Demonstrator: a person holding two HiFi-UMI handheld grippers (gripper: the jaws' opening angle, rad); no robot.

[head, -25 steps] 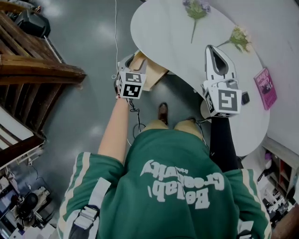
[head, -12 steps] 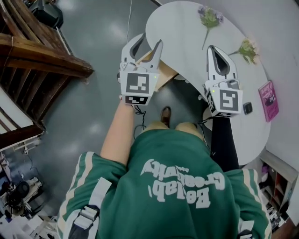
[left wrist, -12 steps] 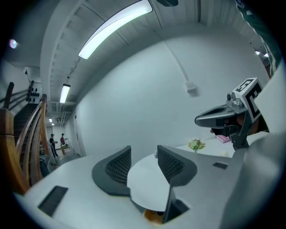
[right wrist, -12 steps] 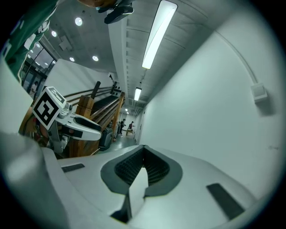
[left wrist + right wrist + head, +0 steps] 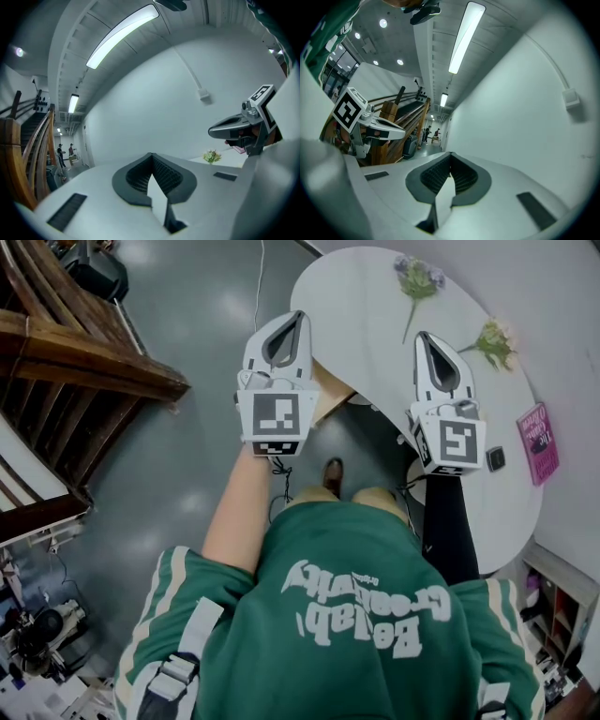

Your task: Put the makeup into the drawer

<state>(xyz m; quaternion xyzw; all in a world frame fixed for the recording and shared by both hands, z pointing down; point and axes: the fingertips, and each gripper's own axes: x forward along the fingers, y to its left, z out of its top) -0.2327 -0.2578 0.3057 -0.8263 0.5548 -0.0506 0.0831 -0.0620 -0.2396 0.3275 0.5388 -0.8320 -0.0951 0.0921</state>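
Both grippers are held level over the edge of a white oval table. My left gripper is at the table's left rim; its jaws are closing and meet at the tips with nothing between them. To its right, my right gripper is shut and empty, tips together. A wooden drawer shows under the table edge, just right of the left gripper. A small dark flat item lies on the table right of the right gripper. I cannot tell whether it is the makeup.
Two flower sprigs and a pink book lie on the table. A wooden staircase stands at the left across grey floor. My shoe is under the table edge. Shelves are at lower right.
My left gripper rose from low beside the drawer to table height. Its jaws stood open half a second ago and are now together. The right gripper barely moved.
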